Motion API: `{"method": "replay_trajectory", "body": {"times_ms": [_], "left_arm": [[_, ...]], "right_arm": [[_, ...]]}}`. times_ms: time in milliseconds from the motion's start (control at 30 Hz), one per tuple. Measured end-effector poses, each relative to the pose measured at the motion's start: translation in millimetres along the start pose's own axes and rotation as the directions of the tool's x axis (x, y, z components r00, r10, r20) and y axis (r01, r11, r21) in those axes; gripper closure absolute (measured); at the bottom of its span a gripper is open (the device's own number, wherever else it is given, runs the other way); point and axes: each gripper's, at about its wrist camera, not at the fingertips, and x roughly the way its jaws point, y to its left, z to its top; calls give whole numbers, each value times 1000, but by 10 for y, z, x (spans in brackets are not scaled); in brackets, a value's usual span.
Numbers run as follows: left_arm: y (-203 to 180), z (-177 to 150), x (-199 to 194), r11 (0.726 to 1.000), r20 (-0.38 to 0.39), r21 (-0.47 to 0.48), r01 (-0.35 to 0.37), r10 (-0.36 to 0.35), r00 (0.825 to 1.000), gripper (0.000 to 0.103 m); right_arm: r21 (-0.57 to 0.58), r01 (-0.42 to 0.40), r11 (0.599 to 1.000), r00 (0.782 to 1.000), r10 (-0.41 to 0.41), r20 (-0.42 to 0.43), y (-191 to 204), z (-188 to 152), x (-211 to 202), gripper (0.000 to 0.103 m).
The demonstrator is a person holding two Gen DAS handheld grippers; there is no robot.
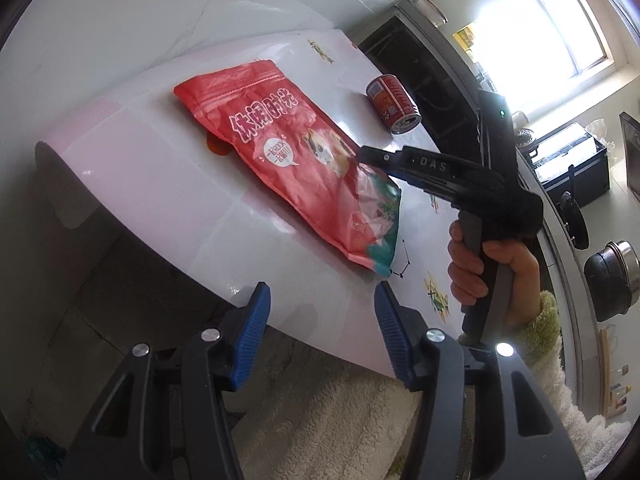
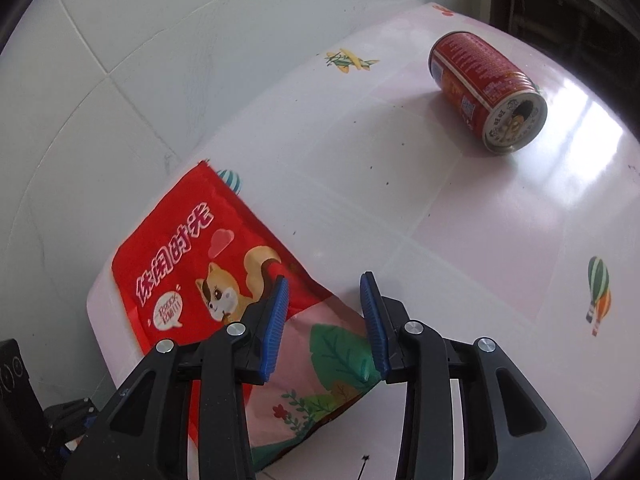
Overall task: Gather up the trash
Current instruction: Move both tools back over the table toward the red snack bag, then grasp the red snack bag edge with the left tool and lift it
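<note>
Left wrist view: the left tool (image 1: 322,316) is hung off the near edge of the table (image 1: 160,184), jaws roughly half apart with nothing between them, probably kept ready as backup. The red snack bag (image 1: 288,156) is laid flat mid-table, the red can (image 1: 394,106) on its side beyond it. The right tool (image 1: 370,156) is seen at the bag's right edge.

Right wrist view: the right tool (image 2: 326,320) is set astride the snack bag's (image 2: 224,280) near end, jaws partly closed; whether the pads actually press it can't be told. The can (image 2: 488,92) is left well apart, likely for later.
</note>
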Motion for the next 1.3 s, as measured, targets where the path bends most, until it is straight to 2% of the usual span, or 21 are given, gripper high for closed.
{"method": "replay_trajectory", "body": {"times_ms": [167,267,400,467,567,733,867,900,1033,1133,1300], "left_arm": [[28,20,-6,1000,-3,-28,-2,2,1000,51],[34,5,-27,999,-3,-34,-15,15,1000,51],[67,-26,-63,998,-2,-50,-25,25,1000,51],[71,-18,-45,998,-8,-53,-34,34,999,51],[77,-55,-31,998,-33,-48,-43,41,999,51],[144,-93,77,995,-78,-90,-36,29,996,53],[130,-117,123,994,-112,-109,-14,2,994,73],[97,-133,91,995,-114,-96,-4,-7,993,75],[-131,-193,-39,1000,-82,5,17,-17,996,76],[-240,-184,-62,997,-44,76,-7,11,999,76],[-217,-70,54,998,-24,49,-33,35,999,76]], "right_arm": [[-72,36,997,999,-34,32,212,-393,-120,74],[-128,90,988,995,-84,52,352,-606,-178,75],[-157,61,986,998,-55,44,414,-808,-278,79],[-166,42,985,999,-37,35,412,-906,-332,84],[-141,-6,990,1000,9,16,380,-1025,-412,88],[-145,-26,989,1000,28,10,398,-1236,-512,90],[-146,-40,988,999,41,8,394,-1256,-538,90],[-144,-43,989,999,44,7,384,-1233,-533,90],[-148,-50,988,999,52,10,362,-1175,-485,90],[-155,-53,986,998,55,11,340,-1171,-464,90],[-152,-69,986,997,71,6,334,-1207,-494,90]]}}
